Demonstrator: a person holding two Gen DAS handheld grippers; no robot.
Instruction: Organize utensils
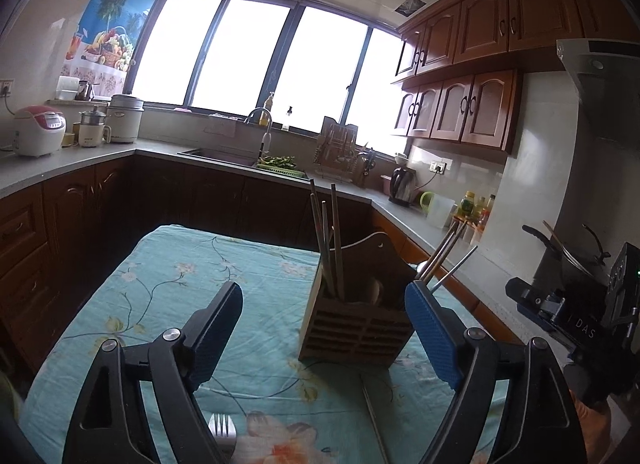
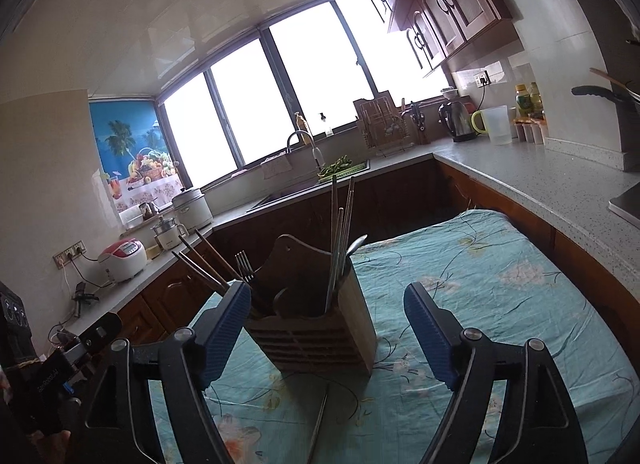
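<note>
A slatted wooden utensil holder (image 1: 356, 328) (image 2: 316, 336) stands on the table's blue floral cloth (image 1: 168, 284) (image 2: 480, 284). Upright in it are metal chopsticks (image 1: 334, 240) (image 2: 340, 232); more chopsticks (image 1: 444, 252) lean out of its other side, beside a fork (image 2: 245, 266) and a spoon (image 2: 356, 244). A single chopstick (image 1: 374, 412) (image 2: 320, 424) lies on the cloth in front of the holder, and a second fork (image 1: 224, 430) lies below my left finger. My left gripper (image 1: 324, 304) and right gripper (image 2: 328, 296) are both open and hold nothing. Each points at the holder from a short way back.
A grey L-shaped counter (image 2: 520, 176) wraps around the table, with a sink (image 1: 224, 154), a kettle (image 2: 460, 120), a rice cooker (image 1: 38, 130) and bottles (image 1: 476, 208) on it. Dark wooden cabinets (image 1: 80, 216) stand close behind the table's far edge.
</note>
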